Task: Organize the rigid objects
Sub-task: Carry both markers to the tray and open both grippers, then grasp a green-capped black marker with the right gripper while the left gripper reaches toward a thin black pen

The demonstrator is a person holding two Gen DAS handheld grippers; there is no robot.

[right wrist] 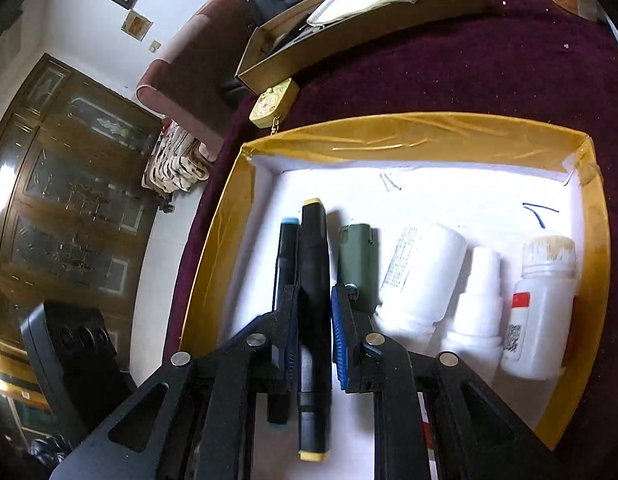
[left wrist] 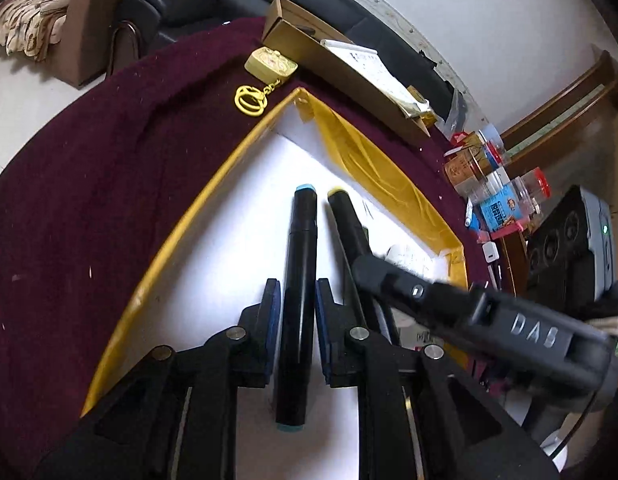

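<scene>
Both markers down in the yellow-rimmed tray [right wrist: 389, 130], side by side at its left end, next to a green case [right wrist: 359, 256] and white bottles [right wrist: 423, 276].

Light, stiff, slick plastic barrels, so best pinched mid-barrel.

Left gripper [left wrist: 297, 312] narrow around the blue-capped marker [left wrist: 299, 280]; right gripper [right wrist: 315, 320] narrow around the yellow-capped marker [right wrist: 315, 280], slight gaps at the pads, looks like letting go.

Both angled steeply down.

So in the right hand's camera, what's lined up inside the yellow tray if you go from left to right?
Blue-capped marker → yellow-capped marker → green case → big white bottle → small white bottle → white bottle with red label.
</scene>
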